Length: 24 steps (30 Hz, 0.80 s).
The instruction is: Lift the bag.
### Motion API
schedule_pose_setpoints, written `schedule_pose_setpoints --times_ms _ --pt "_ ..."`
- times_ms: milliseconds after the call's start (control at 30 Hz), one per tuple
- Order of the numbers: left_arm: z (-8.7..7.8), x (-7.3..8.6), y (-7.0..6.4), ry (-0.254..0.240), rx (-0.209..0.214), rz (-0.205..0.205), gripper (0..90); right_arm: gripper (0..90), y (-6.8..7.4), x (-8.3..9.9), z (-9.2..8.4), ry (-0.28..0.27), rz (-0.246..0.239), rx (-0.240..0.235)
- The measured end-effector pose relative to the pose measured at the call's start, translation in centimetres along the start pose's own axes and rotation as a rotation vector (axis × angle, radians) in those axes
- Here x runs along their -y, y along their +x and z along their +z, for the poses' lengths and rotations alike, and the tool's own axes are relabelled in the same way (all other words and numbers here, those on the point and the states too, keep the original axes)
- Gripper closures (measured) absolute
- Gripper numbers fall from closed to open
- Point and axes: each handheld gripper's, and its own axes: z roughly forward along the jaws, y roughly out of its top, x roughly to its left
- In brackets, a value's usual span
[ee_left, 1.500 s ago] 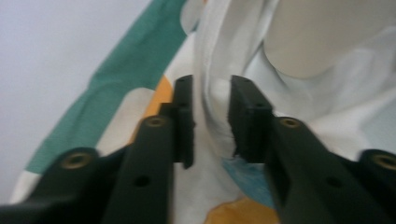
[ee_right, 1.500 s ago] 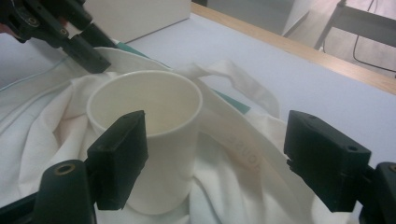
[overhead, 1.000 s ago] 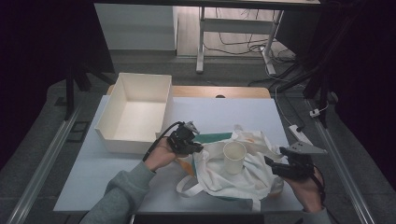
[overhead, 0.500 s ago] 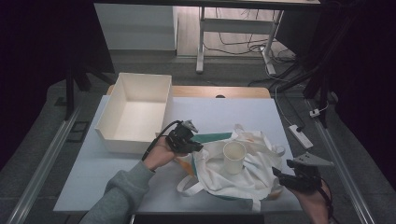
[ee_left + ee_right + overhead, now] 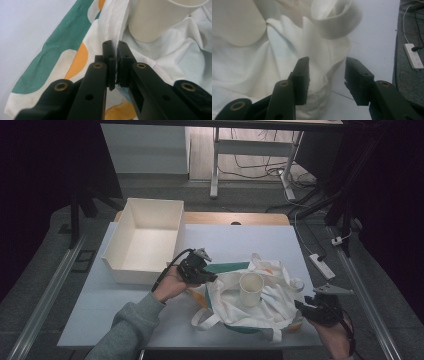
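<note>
High view: the right gripper has sunk to the bag's near right edge while the left gripper keeps its pinch.
Since a second ago the right hand has come lower and nearer the white cloth tote bag with green and orange patches, its jaws just closing to about half width; the likely aim is a second hold so the bag mouth can be spread around the white paper cup standing between the two grippers. Left gripper view: the jaws are clamped on a fold of white cloth, the cup just beyond the fingertips and a green-and-orange panel to their left. Right gripper view: the half-closed jaws straddle a bunched ridge of the bag without pressing it; a looped cloth handle lies beyond the fingertips.
</note>
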Motion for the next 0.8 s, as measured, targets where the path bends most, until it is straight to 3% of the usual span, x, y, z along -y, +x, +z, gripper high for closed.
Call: schedule_pose_setpoints --times_ms 100,167,233,300,367,567,700,800 --pt "0.0 0.0 0.0 0.003 0.000 0.002 86.4 54.5 -0.3 0.2 0.4 0.028 0.016 -0.001" --pt "0.0 0.0 0.0 0.006 0.000 0.005 86.4 54.6 -0.4 0.4 1.1 0.080 0.013 0.007" --pt "0.0 0.0 0.0 0.005 0.000 0.004 86.4 61.3 -0.4 0.9 2.1 0.123 0.017 0.004" --pt "0.0 0.0 0.0 0.004 0.000 0.005 86.4 73.5 -0.5 1.1 2.2 0.110 0.023 -0.020" --pt "0.0 0.0 0.1 0.005 0.000 0.003 86.4 79.2 -0.3 0.8 1.9 0.097 -0.003 -0.015" --pt "-0.5 0.0 0.2 -0.014 0.010 -0.001 86.4 81.4 0.4 -0.2 -0.2 0.021 -0.039 -0.015" --pt "-1.6 -0.2 0.0 -0.049 0.010 0.004 86.5 86.2 0.3 -0.9 -1.7 -0.067 -0.043 -0.037" --pt "-2.6 -0.2 0.2 -0.081 0.017 -0.001 86.5 86.5 0.2 -1.4 -2.2 -0.104 -0.048 -0.045"
